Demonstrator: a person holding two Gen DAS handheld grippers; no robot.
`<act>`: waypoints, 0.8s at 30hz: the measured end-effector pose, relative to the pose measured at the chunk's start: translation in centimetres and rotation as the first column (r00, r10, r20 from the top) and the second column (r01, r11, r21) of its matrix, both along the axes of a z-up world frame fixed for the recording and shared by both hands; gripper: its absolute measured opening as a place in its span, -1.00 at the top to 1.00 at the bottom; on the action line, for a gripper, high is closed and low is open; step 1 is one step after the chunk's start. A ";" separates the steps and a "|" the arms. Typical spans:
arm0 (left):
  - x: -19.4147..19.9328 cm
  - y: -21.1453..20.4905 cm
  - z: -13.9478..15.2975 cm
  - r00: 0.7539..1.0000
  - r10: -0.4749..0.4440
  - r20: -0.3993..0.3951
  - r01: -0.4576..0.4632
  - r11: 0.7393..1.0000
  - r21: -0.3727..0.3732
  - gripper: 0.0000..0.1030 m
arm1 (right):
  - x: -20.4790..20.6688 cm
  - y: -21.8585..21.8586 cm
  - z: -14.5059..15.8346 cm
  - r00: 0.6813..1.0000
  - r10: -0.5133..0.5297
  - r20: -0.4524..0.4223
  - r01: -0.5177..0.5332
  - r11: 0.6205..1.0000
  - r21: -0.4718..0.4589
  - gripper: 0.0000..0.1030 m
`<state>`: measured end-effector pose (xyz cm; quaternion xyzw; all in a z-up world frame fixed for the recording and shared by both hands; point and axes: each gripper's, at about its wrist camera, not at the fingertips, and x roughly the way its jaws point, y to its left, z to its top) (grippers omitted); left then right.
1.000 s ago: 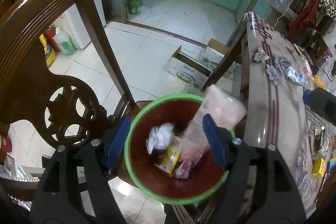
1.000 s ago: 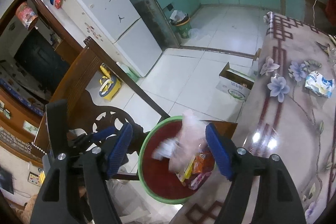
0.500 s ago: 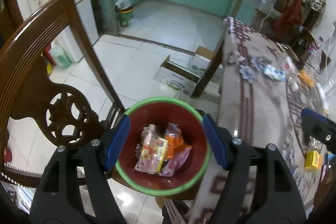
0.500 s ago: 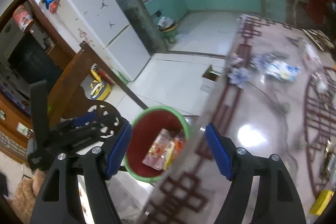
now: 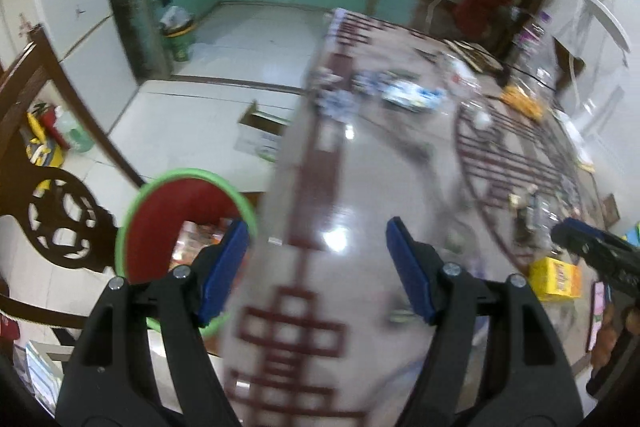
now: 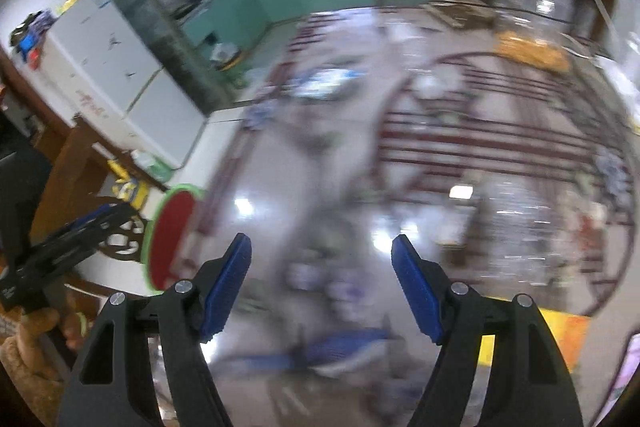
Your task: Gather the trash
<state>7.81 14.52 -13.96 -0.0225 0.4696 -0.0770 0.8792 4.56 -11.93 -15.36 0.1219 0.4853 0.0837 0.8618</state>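
A red bin with a green rim [image 5: 160,223] stands on a wooden chair at the table's left edge, with colourful wrappers [image 5: 192,239] in it. It also shows in the right wrist view [image 6: 170,239]. My left gripper [image 5: 318,267] is open and empty above the glossy patterned table [image 5: 360,167]. My right gripper [image 6: 322,271] is open and empty over the table further right. A blue and white wrapper [image 5: 412,95] lies at the far side of the table. A yellow box [image 5: 554,277] lies near the right gripper's fingers [image 5: 592,251]. Both views are blurred.
A carved wooden chair back [image 5: 48,187] rises left of the bin. An open cardboard box [image 5: 260,135] sits on the floor tiles. An orange packet [image 5: 520,103] and small clutter lie on the table's right side. A fridge [image 6: 108,79] stands at the left.
Both grippers have swung right, from above the bin to over the table. The bin now sits at the left of both views. The pink bag dropped into the bin a second ago.
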 end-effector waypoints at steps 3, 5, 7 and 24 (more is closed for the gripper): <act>-1.0 -3.8 -0.2 0.999 -0.034 -0.004 0.034 0.999 0.003 -0.33 | 0.3 -5.1 -1.0 0.999 -0.048 -0.016 0.047 0.998 -0.048 -0.37; -1.9 -5.9 -0.2 0.999 -0.048 0.001 0.048 0.999 0.007 -0.34 | 1.1 -7.5 -1.9 0.998 -0.055 -0.035 0.051 0.993 -0.105 -0.37; -2.5 -7.7 -0.2 0.999 -0.051 0.002 0.051 0.999 0.006 -0.36 | 2.1 -9.4 -3.3 0.996 -0.051 -0.073 0.040 0.988 -0.146 -0.37; -1.9 -18.8 -1.6 0.993 -0.106 -0.053 0.108 0.994 0.032 -0.39 | 3.7 -12.1 -8.8 0.968 0.177 -0.180 -0.208 0.964 -0.167 0.60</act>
